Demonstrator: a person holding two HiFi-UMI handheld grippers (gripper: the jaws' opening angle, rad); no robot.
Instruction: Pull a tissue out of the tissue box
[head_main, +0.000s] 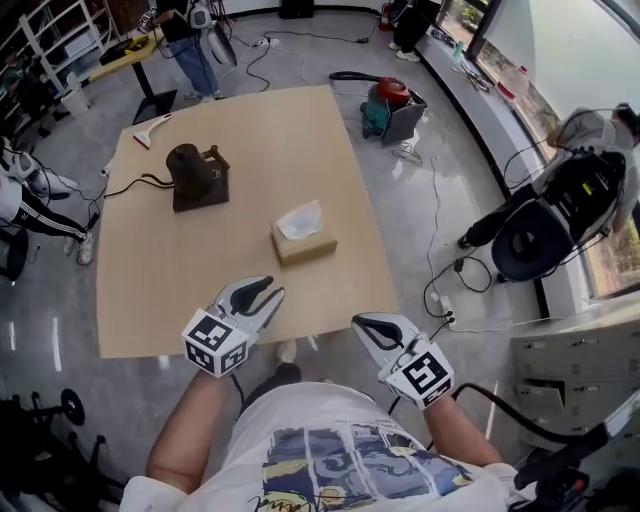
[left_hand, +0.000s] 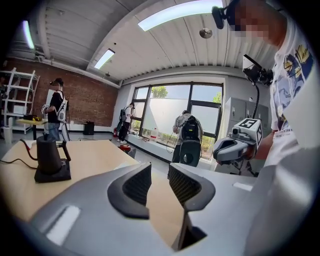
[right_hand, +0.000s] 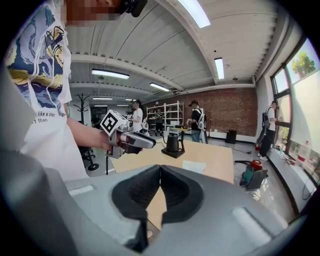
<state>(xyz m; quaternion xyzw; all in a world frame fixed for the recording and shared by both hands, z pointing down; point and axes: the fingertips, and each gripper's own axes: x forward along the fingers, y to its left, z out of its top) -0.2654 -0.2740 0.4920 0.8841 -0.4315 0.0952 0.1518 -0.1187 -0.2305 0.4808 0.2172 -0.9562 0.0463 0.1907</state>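
Observation:
A tan tissue box (head_main: 304, 243) stands near the middle of the wooden table (head_main: 150, 290), with a white tissue (head_main: 300, 220) sticking up from its top. My left gripper (head_main: 272, 293) hovers over the table's near edge, short of the box and to its left. Its jaws stand apart with nothing between them (left_hand: 160, 172). My right gripper (head_main: 358, 322) is off the table's near right corner. Its jaws are closed tip to tip and hold nothing (right_hand: 160, 169). In the right gripper view the box shows only as a pale patch (right_hand: 194, 166) beyond the left gripper (right_hand: 145, 142).
A black kettle on a dark base (head_main: 196, 174) sits on the table's left half, its cable running off the left edge. A white and red item (head_main: 152, 130) lies at the far left corner. A red and teal machine (head_main: 392, 105), cables and people surround the table.

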